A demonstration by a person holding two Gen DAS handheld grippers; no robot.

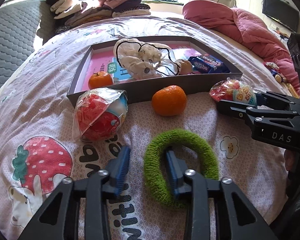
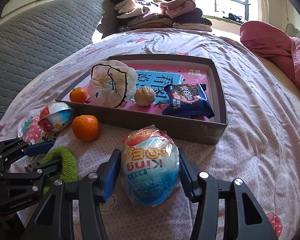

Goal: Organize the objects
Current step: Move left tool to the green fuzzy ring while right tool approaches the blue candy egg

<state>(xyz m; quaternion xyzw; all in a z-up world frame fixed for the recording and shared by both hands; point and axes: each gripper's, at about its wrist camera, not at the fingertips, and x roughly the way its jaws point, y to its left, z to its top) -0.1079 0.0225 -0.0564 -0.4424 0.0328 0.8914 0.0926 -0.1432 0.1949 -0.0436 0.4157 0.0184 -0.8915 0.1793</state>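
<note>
A green fuzzy ring point(image 1: 182, 156) lies on the printed bedsheet. My left gripper point(image 1: 148, 152) straddles its left limb: the right pad point(image 1: 173, 170) sits inside the ring's hole, while the left pad point(image 1: 121, 166) stands clear of it, so the jaws are open. In the right wrist view, my right gripper point(image 2: 149, 154) has both pads against a plastic-wrapped toy egg point(image 2: 150, 172) resting on the sheet. A second wrapped egg point(image 1: 101, 116) and a tangerine point(image 1: 169, 101) lie in front of the grey box point(image 1: 142, 89).
The box holds another tangerine point(image 2: 78, 94), white drawstring bags point(image 2: 114, 84), a walnut point(image 2: 145, 96) and a blue biscuit pack point(image 2: 188, 102). Folded clothes point(image 2: 160, 14) are stacked at the bed's far end, a pink quilt point(image 1: 240, 24) lies to the right, and a grey mattress point(image 2: 30, 40) stands to the left.
</note>
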